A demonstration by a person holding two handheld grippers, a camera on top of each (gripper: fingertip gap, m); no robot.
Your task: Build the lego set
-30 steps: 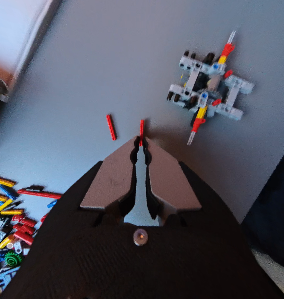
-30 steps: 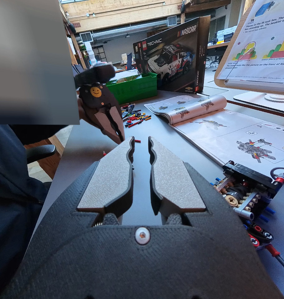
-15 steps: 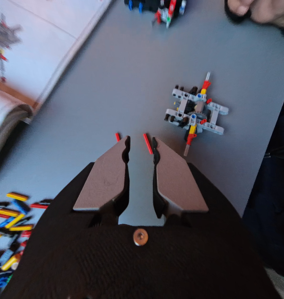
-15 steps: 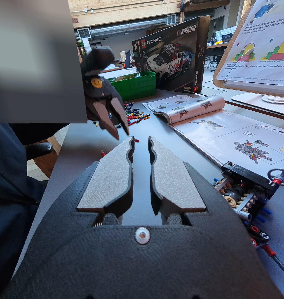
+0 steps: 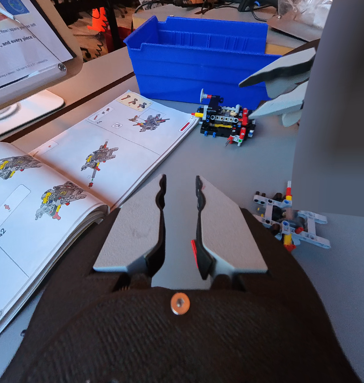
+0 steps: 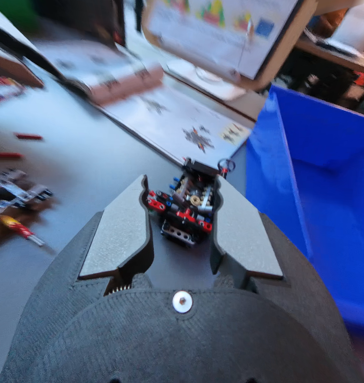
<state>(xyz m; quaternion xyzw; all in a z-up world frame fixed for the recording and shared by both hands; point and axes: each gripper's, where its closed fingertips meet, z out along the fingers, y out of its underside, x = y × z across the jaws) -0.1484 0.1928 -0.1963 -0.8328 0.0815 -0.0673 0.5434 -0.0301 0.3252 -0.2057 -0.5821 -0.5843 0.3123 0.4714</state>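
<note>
Black brick-built chassis (image 6: 187, 209) (studded beams, red and blue pins, a tan gear on top, small steering wheel at its far end) sits on the grey tabletop (image 6: 106, 157) just beside the blue plastic bin (image 6: 313, 186), one corner touching the open instruction booklet (image 6: 177, 116). The right tool (image 6: 181, 182) straddles it with jaws spread wide; the chassis stands between the pads, and whether they press on it cannot be told through the blur. The placement looks lined up for a sideways grip across the body.

The left tool (image 5: 180, 180) hovers over bare tabletop beside the booklet, jaws partly apart, nothing between the tips. A thin red axle (image 5: 194, 253) lies under its right finger. A light grey frame sub-assembly (image 5: 288, 219) with a yellow-red shaft lies near on its right.
</note>
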